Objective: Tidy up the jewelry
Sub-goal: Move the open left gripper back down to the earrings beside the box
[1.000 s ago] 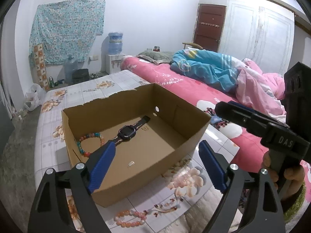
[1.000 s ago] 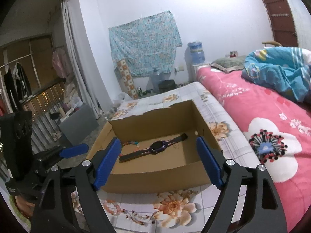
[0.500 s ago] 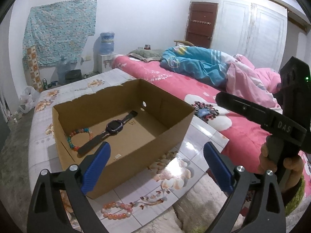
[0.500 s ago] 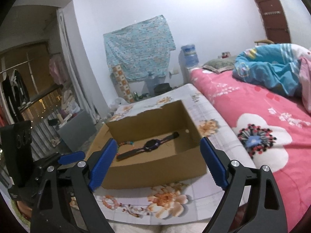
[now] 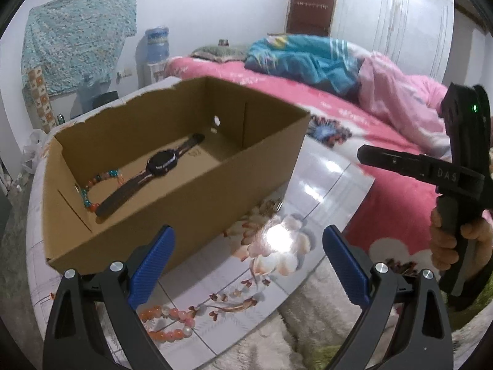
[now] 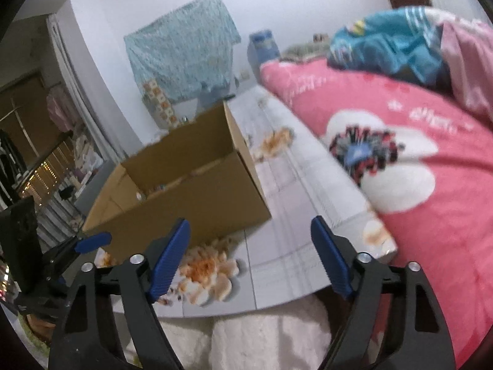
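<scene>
An open cardboard box (image 5: 197, 191) stands on a floral-tiled table (image 5: 323, 185). Inside it lie a dark wristwatch (image 5: 161, 163) and a bracelet of mixed coloured beads (image 5: 92, 191). An orange and pink bead bracelet (image 5: 168, 323) rests on the table in front of the box, just past my left gripper's left finger. My left gripper (image 5: 248, 251) is open and empty, low over the table's near edge. In the blurred right wrist view, my right gripper (image 6: 251, 243) has nothing between its jaws, which are closing, near the box (image 6: 185, 191).
A pink flowered bed (image 5: 385, 160) with a blue blanket (image 5: 308, 58) borders the table on the right. A white fluffy cover (image 5: 308, 317) lies at the table's near edge. A hand (image 5: 456, 240) holds the right gripper's handle at the left wrist view's right side.
Both grippers have sunk and come closer to the table's near edge, so the box looks larger. The right wrist view has swung right and blurred, and its jaws stand narrower.
</scene>
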The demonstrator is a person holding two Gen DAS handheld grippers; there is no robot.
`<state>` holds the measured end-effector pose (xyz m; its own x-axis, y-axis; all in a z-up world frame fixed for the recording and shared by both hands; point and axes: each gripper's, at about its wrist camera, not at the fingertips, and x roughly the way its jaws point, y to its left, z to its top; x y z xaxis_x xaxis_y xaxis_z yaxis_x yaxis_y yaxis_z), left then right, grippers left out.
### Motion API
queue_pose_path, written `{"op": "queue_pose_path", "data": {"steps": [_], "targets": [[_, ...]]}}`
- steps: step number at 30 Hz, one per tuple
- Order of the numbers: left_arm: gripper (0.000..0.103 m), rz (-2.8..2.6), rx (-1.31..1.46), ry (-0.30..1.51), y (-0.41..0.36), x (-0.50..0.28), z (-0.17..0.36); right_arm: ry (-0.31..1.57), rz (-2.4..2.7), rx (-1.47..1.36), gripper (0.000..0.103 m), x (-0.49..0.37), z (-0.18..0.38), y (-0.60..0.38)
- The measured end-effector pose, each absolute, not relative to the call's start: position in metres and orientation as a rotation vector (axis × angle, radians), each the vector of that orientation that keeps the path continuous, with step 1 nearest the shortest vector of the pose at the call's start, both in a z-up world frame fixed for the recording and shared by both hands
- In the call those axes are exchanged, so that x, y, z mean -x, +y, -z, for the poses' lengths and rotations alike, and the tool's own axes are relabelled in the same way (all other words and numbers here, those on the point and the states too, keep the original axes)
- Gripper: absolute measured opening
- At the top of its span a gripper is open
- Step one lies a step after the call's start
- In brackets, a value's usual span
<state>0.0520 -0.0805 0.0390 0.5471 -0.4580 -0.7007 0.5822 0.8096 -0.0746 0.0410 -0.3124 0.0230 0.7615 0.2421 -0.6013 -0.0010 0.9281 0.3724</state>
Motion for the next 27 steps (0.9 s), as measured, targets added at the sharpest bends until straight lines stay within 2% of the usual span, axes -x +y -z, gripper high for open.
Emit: {"op": "queue_pose_path", "data": {"steps": [6, 22, 25, 27], "targets": [[0.097, 0.637, -0.202, 0.78, -0.085, -0.065, -0.026, 0.76, -0.176, -0.367, 0.052, -0.063, -0.009, -0.302], [0.097, 0.551, -0.194, 0.763, -0.079, -0.101, -0.017, 0.835, -0.188, -0.359, 0.043, -0.094, 0.013, -0.302], [0.089, 0.62, -0.211, 0.759, -0.094, -0.096, -0.013, 0.85, -0.198, -0.354, 0.04, -0.091, 0.018, -0.303], [0.078, 0.662, -0.248, 0.758, -0.108, -0.093, -0.009, 0.861, -0.208, -0.349, 0.038, -0.09, 0.021, -0.302]]}}
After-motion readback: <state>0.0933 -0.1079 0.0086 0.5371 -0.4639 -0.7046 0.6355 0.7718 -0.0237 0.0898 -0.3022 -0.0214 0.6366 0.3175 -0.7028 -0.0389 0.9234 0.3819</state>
